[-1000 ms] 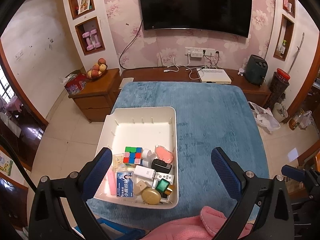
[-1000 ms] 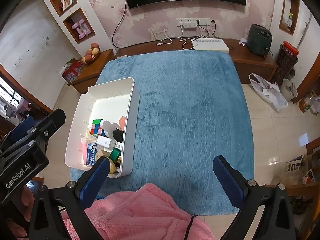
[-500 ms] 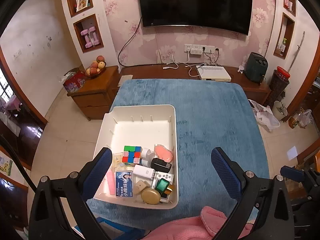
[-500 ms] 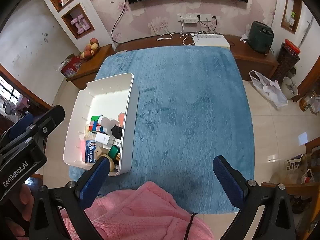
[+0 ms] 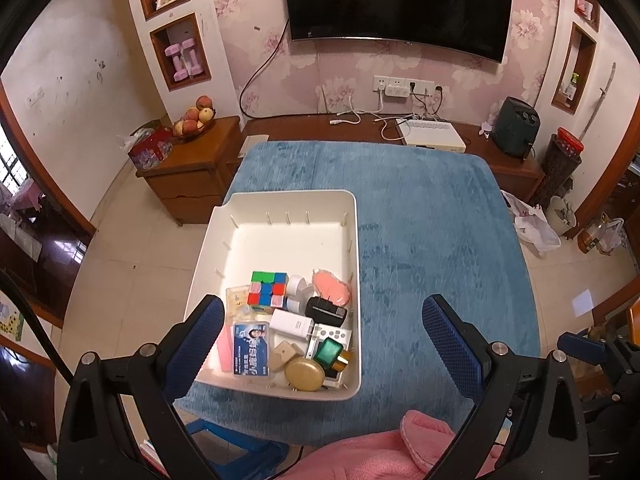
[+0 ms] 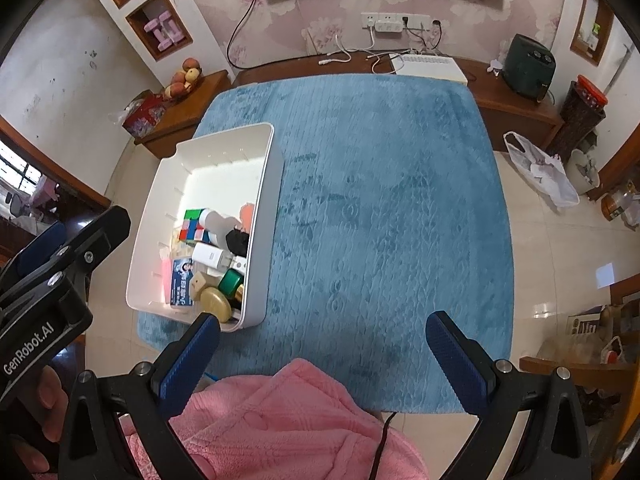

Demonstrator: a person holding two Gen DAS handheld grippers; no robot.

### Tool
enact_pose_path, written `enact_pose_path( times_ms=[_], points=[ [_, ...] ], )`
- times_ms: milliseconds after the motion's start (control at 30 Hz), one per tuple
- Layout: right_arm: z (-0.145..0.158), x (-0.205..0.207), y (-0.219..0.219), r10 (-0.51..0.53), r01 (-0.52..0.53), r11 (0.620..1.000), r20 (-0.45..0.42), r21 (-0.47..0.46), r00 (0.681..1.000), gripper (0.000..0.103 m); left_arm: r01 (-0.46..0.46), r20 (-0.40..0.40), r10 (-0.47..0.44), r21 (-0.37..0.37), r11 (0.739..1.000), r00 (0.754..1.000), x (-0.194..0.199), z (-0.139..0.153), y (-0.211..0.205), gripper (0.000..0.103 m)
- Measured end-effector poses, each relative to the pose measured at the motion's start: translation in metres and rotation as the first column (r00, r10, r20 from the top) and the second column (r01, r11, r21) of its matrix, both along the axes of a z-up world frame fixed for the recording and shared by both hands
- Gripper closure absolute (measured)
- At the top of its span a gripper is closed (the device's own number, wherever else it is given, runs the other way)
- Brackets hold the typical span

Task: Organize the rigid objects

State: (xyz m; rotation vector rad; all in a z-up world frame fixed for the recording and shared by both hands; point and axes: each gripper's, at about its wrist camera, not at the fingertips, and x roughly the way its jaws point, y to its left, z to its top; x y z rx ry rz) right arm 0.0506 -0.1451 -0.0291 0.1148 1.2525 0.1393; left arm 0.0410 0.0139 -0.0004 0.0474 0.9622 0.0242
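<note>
A white plastic bin [image 5: 292, 202] [image 6: 269, 184] stands on the left part of a blue-cloth table [image 5: 432, 240] [image 6: 380, 200]. Its near half holds several small things: a colour cube [image 5: 267, 289] [image 6: 193, 224], a pink soap-like piece [image 5: 331, 287], a black charger [image 5: 325, 312], a white box [image 5: 291, 325], a blue card [image 5: 251, 350] [image 6: 182, 280], a gold round case [image 5: 306, 374] [image 6: 216, 299] and a green bottle [image 5: 328, 352]. My left gripper [image 5: 323, 340] is open and empty, high above the bin's near end. My right gripper [image 6: 322, 354] is open and empty above the table's near edge.
A pink fleece sleeve [image 6: 272, 424] [image 5: 400, 448] fills the near bottom. Beyond the table is a low wooden TV bench with a white box [image 5: 434, 140], cables and a dark appliance [image 5: 516, 126]. A wooden side cabinet with a fruit bowl [image 5: 194, 118] stands left.
Both grippers have risen and drawn back a little, so the bin and table look smaller and farther away. Nothing in the bin has moved.
</note>
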Motion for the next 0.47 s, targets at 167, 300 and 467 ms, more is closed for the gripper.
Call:
enact_pose_path(
  times_ms=[167, 300, 467],
  points=[
    [-0.003, -0.009, 0.006, 0.021, -0.021, 1.0, -0.027, 0.0, 0.999, 0.0, -0.009, -0.027, 0.009, 0.001, 1.0, 1.0, -0.009, -0.003, 0.004, 0.003],
    [-0.007, -0.015, 0.01, 0.034, -0.034, 0.999, -0.05, 0.002, 0.998, 0.0, -0.015, -0.049, 0.015, 0.006, 1.0, 0.999, -0.015, -0.006, 0.007, 0.003],
    [-0.011, -0.024, 0.015, 0.052, -0.052, 0.999, -0.076, 0.003, 0.996, 0.0, -0.022, -0.078, 0.023, 0.008, 1.0, 0.997, -0.024, -0.011, 0.011, 0.003]
  ],
)
